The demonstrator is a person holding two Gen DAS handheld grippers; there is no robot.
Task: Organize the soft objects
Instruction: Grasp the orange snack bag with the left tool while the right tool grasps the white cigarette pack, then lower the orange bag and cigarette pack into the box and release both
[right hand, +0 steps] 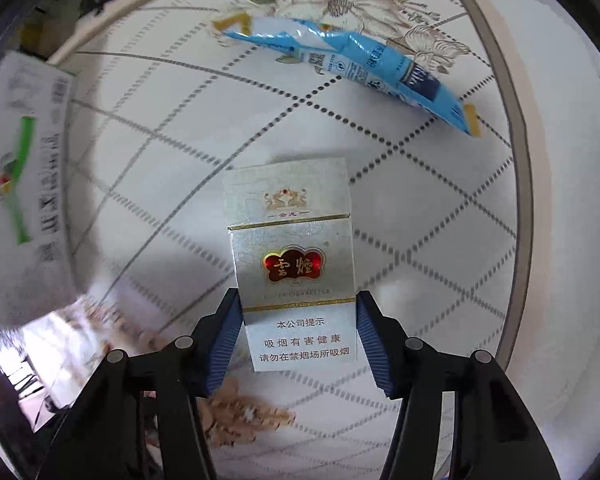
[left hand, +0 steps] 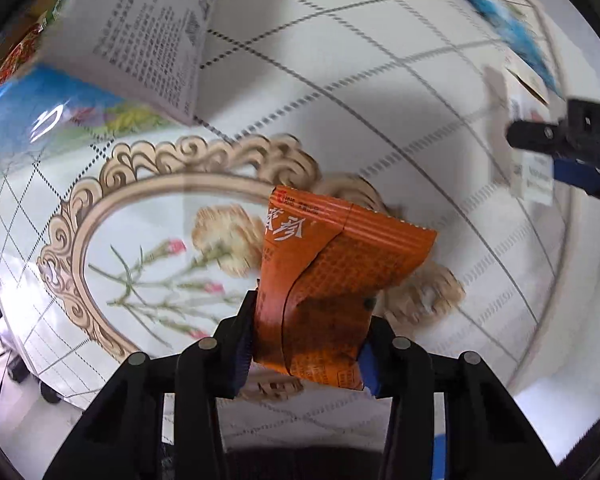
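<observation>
Patterned cloth, quilted in grey dotted diamonds with a scrolled floral medallion, is covering the table (right hand: 440, 208) beneath both of my tools. My left gripper (left hand: 306, 344) is pinching an orange sachet (left hand: 332, 280); the fingers (left hand: 240, 344) are closing tight on its near end, so the sachet's long axis is running away from me, lifted above the medallion. My right gripper (right hand: 300, 336) is bracketing a silver cigarette pack (right hand: 296, 264). Its blue pads are touching the pack's left edge, but I cannot tell whether the right pad is in contact. The pack is lying flat, long axis pointing straight ahead between the fingers. A blue pouch (right hand: 352, 64) is lying far right, aslant. A large white printed bag (left hand: 140, 36) is sitting far left, nearer my left hand, and I judge it the likelier gathering spot.
</observation>
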